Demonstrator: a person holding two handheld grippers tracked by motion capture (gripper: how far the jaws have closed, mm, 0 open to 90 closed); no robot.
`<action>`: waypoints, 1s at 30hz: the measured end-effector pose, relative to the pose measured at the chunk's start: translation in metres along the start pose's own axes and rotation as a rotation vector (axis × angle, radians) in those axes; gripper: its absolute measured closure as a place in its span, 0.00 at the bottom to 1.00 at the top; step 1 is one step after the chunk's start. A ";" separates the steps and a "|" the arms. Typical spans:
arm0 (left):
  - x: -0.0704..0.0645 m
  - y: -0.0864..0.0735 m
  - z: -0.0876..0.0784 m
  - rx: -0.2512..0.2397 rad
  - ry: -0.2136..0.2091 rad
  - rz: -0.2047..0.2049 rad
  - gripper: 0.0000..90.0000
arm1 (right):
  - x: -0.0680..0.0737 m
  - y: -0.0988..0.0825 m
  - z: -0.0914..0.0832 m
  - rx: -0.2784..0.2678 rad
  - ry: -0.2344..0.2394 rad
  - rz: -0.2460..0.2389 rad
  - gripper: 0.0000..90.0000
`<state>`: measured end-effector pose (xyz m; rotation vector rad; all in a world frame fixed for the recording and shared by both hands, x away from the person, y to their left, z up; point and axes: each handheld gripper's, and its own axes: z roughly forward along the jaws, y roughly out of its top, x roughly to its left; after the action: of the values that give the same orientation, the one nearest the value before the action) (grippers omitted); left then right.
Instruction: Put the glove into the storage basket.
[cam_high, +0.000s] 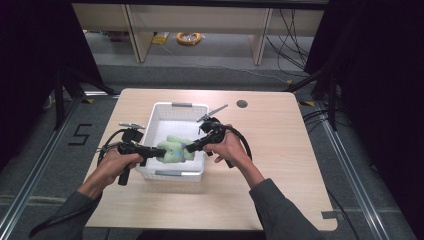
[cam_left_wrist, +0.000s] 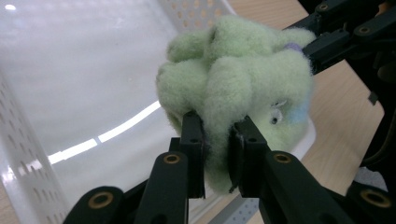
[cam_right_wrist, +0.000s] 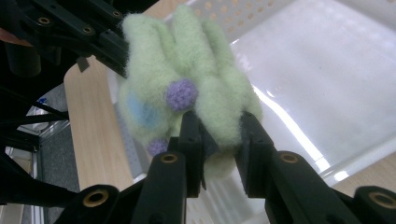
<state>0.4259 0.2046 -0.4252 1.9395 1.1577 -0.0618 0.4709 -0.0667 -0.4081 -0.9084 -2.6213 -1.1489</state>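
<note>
Pale green and fuzzy, the soft plush toy (cam_high: 174, 149) (purple knobs and a blue patch on one side) hangs over the near end of the white perforated plastic basket (cam_high: 161, 112) on the light wooden table (cam_high: 280, 150). The left gripper (cam_left_wrist: 215, 149) pinches one limb; the right gripper (cam_right_wrist: 219, 137) pinches another from the opposite side.

place: probably lab | cues: black curtains (cam_high: 30, 60); floor rails (cam_high: 45, 165); loose cables (cam_high: 292, 35)

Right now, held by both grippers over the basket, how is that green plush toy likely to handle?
Probably soft: the green plush toy bulges around the left gripper pads. Likely light: the right gripper pinches one limb. Fuzzy, so unlikely to slip.
</note>
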 end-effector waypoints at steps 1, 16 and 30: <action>0.000 -0.001 0.002 0.004 0.005 -0.007 0.85 | -0.001 0.000 0.002 0.008 0.004 0.014 0.83; 0.019 -0.007 0.015 0.077 0.055 -0.032 0.84 | -0.013 0.002 0.034 0.097 -0.005 0.037 0.83; 0.023 -0.011 0.022 0.099 0.114 -0.003 0.74 | -0.015 0.001 0.054 0.164 -0.048 0.050 0.83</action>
<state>0.4388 0.2079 -0.4562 2.0503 1.2533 -0.0101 0.4896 -0.0350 -0.4501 -0.9728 -2.6662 -0.8964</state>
